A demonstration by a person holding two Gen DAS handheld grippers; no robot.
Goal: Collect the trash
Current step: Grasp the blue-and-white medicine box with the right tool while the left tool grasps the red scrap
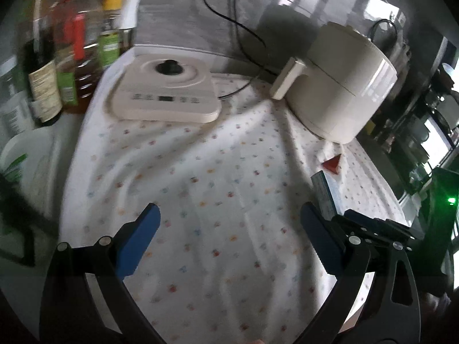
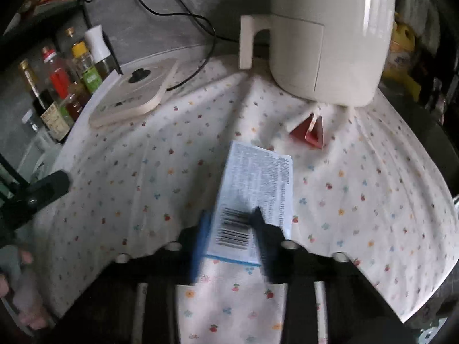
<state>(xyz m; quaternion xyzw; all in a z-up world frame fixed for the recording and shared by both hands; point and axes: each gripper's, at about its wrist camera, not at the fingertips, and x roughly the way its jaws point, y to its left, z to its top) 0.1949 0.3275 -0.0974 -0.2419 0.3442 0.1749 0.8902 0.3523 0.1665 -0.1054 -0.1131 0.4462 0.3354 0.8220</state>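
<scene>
My right gripper [image 2: 231, 215] is shut on a light blue carton [image 2: 255, 192] with a barcode, held by its near end just above the flowered tablecloth [image 2: 129, 172]. The carton also shows in the left wrist view [image 1: 327, 193], with the right gripper behind it. A red and white torn wrapper [image 2: 309, 133] lies on the cloth beyond the carton, at the foot of the cream air fryer [image 2: 324, 37]; it also shows in the left wrist view [image 1: 332, 164]. My left gripper [image 1: 229, 218] is open and empty over the cloth [image 1: 200, 186].
A flat cream appliance [image 1: 166, 89] with a black knob sits at the back left. Several bottles [image 1: 66, 57] stand at the left edge. The air fryer [image 1: 338, 83] stands at the back right. Black cables [image 2: 183, 17] run along the grey wall.
</scene>
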